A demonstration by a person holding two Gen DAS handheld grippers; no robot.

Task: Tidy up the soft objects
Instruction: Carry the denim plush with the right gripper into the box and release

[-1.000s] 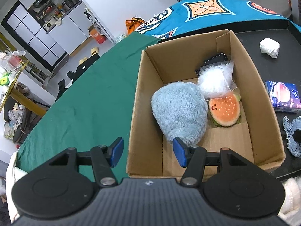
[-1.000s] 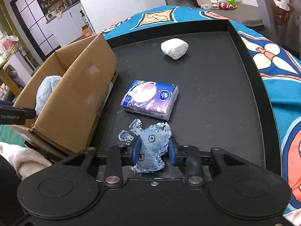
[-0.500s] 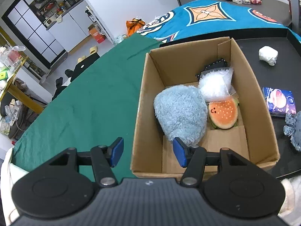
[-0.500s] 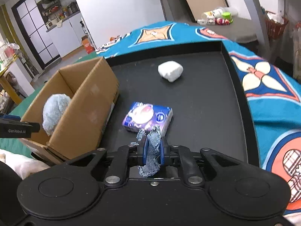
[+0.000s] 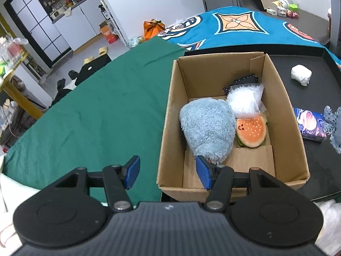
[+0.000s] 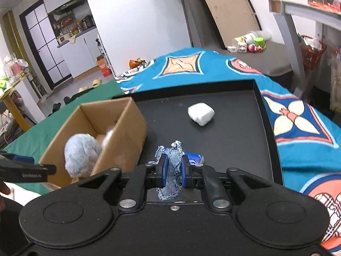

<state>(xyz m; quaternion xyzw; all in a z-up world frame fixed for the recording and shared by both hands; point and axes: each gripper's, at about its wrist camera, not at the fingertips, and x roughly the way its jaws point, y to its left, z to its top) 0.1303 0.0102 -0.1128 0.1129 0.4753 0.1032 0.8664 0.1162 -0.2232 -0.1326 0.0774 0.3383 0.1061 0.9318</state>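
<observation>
My right gripper (image 6: 173, 168) is shut on a blue denim fabric toy (image 6: 171, 170) and holds it above the black tray (image 6: 234, 132); the toy also shows at the right edge of the left wrist view (image 5: 333, 125). An open cardboard box (image 5: 168, 115) holds a fluffy light-blue plush (image 5: 206, 128), a burger plush (image 5: 250, 131), a white bagged item (image 5: 245, 98) and a dark item (image 5: 243, 81). My left gripper (image 5: 167, 172) is open and empty, hovering over the box's near left corner. The box (image 6: 127, 128) lies left of the right gripper.
A white wrapped bundle (image 6: 200, 113) and a tissue pack (image 5: 309, 123) lie on the tray right of the box. A green cloth (image 5: 96, 111) covers the table to the left; a patterned blue cloth (image 6: 298, 115) lies around the tray. A raised tray rim (image 6: 268, 119) runs on the right.
My right gripper closed on the denim toy and lifted it off the tray, rising and pulling back. The left gripper rose slightly, staying open.
</observation>
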